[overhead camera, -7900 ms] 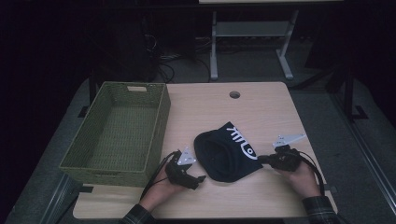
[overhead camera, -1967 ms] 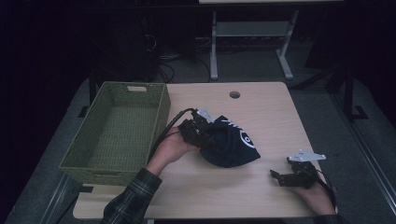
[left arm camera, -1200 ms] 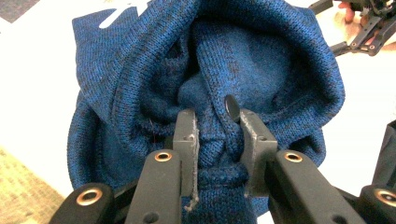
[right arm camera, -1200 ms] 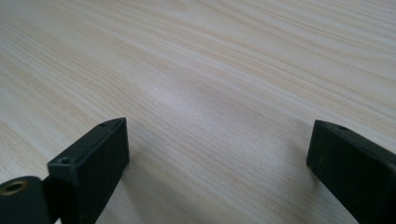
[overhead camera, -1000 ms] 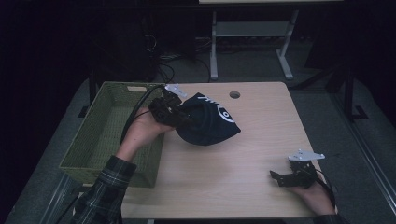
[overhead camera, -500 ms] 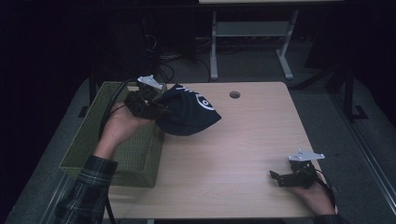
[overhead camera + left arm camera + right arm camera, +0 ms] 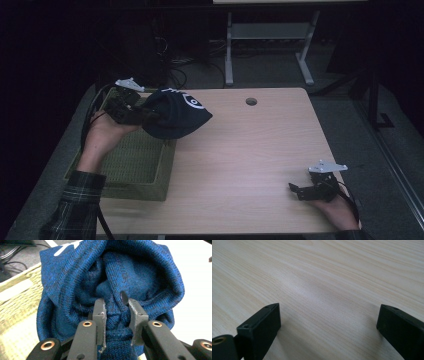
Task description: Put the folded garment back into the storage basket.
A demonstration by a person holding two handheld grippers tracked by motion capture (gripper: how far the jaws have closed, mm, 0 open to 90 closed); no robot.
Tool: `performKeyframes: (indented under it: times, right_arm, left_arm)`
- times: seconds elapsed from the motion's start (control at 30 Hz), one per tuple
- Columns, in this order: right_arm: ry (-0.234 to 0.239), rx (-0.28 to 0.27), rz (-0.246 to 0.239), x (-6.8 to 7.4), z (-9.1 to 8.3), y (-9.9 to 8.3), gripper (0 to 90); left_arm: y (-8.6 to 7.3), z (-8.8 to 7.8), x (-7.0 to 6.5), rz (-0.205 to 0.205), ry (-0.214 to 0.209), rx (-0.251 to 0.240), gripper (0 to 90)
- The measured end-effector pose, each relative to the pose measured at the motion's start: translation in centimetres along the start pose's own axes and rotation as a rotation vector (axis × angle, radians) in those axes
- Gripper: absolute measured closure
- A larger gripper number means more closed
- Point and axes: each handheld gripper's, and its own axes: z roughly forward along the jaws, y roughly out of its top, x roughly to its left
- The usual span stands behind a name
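A dark blue knitted hat [image 7: 175,114] with a white emblem hangs in the air over the right rim of the green woven basket [image 7: 131,165]. My left gripper [image 7: 150,116] is shut on a bunched fold of the hat [image 7: 112,285]; in the left gripper view its two fingers [image 7: 100,315] pinch the knit between them. My right gripper [image 7: 294,189] rests low on the table [image 7: 250,145] near the front right corner, its jaws wide apart with bare wood [image 7: 327,305] between them.
The basket stands at the table's left edge, part of it under the left hand. A round cable hole [image 7: 251,101] lies at the table's far middle. A white metal frame [image 7: 265,35] stands on the floor beyond the table.
My left gripper has carried the hat leftward and slightly up, from over the table's middle to above the basket's rim. The right gripper has stayed where it was.
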Motion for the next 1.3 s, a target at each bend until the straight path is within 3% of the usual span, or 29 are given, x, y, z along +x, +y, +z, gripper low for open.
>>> performKeyframes:
  times: [0.17,0.33,0.9,1.3]
  right_arm:
    - [0.0,0.0,0.0,0.0,0.0,0.0,5.0]
    - [0.0,0.0,0.001,0.0,0.0,0.0,5.0]
    - [0.0,0.001,0.0,0.0,0.0,0.0,5.0]
    - [0.0,0.001,0.0,0.0,0.0,0.0,4.9]
  left_arm:
    - [-0.9,-0.6,0.9,-0.031,0.022,-0.004,70.6]
    - [-2.3,-1.4,2.2,-0.079,0.083,-0.019,70.7]
    - [-6.6,-1.7,5.8,-0.193,0.208,0.016,70.7]
    - [-9.2,0.8,7.1,-0.248,0.214,0.067,70.7]
